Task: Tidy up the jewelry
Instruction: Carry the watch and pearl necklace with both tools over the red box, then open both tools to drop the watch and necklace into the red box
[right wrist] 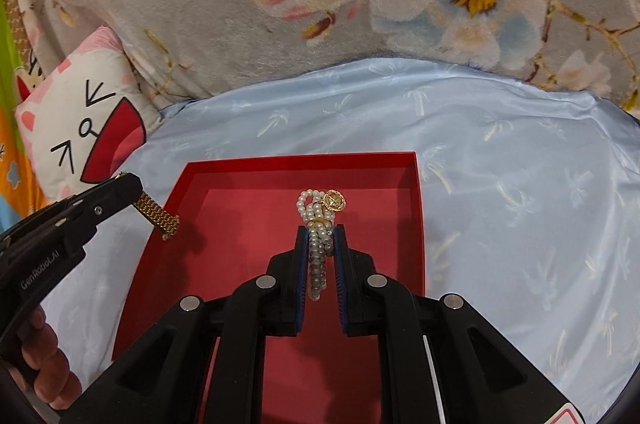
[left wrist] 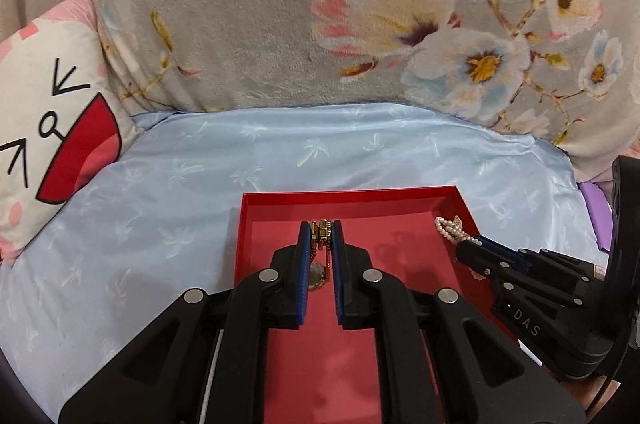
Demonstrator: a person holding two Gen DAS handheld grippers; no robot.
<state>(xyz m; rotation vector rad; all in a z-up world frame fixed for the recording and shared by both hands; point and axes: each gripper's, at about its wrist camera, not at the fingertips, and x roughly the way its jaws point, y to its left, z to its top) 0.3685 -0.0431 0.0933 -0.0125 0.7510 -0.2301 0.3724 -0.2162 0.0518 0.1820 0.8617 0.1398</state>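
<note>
Right gripper [left wrist: 466, 244] reads "DAS", left gripper [right wrist: 132, 190] "GenRoboLAI"

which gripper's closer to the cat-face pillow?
Left. The left gripper, holding the gold watch, is on the cat-face pillow's side; the right gripper holds pearls farther away.

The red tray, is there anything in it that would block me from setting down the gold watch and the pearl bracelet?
Nothing visible does. The red tray has a bare floor. The left gripper holds the gold watch and the right gripper holds the pearl bracelet, both over the tray.
</note>
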